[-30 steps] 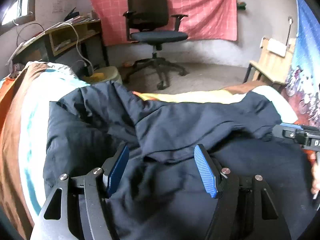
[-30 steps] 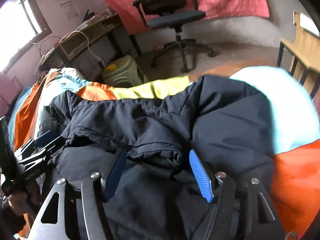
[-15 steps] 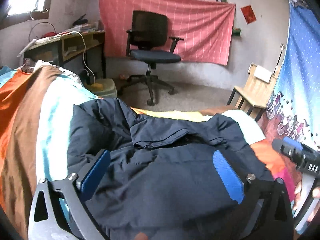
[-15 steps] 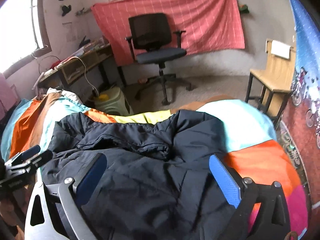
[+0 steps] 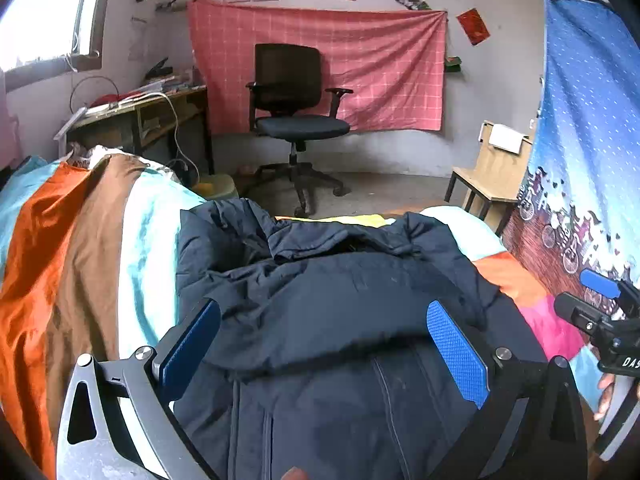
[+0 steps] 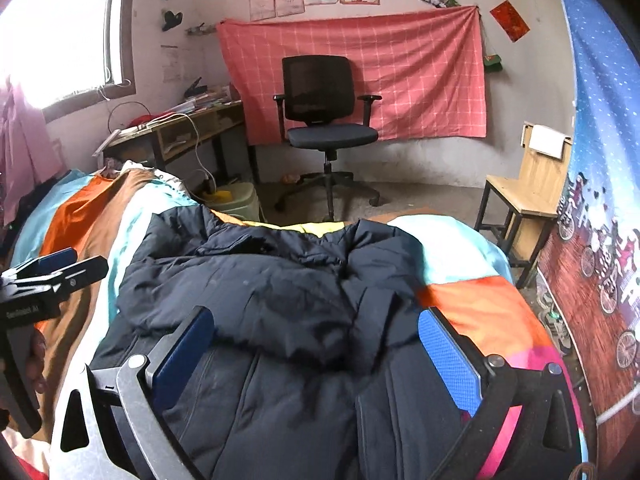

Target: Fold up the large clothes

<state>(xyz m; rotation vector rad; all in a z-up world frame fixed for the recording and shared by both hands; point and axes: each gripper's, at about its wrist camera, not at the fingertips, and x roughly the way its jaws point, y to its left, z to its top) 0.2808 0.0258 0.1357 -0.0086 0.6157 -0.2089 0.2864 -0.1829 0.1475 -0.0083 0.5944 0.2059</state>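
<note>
- Jacket (image 5: 340,320) lying across striped bedspread (image 5: 80,260), top half now folded over twd you.
- Your L gripper (image 5: 320,344) & R gripper (image 6: 316,356) are hovering above it, pulled back since 1 s ago, jaws now spread wide, holding nothing.

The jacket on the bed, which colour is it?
Dark navy blue. The jacket shows best in the right wrist view.

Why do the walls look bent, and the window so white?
Both wrist views use fisheye lenses, bowing the edges and darkening the corners. In the right wrist view the window is blown out by daylight; in the left wrist view the dark jacket stays dim but sharp.
</note>
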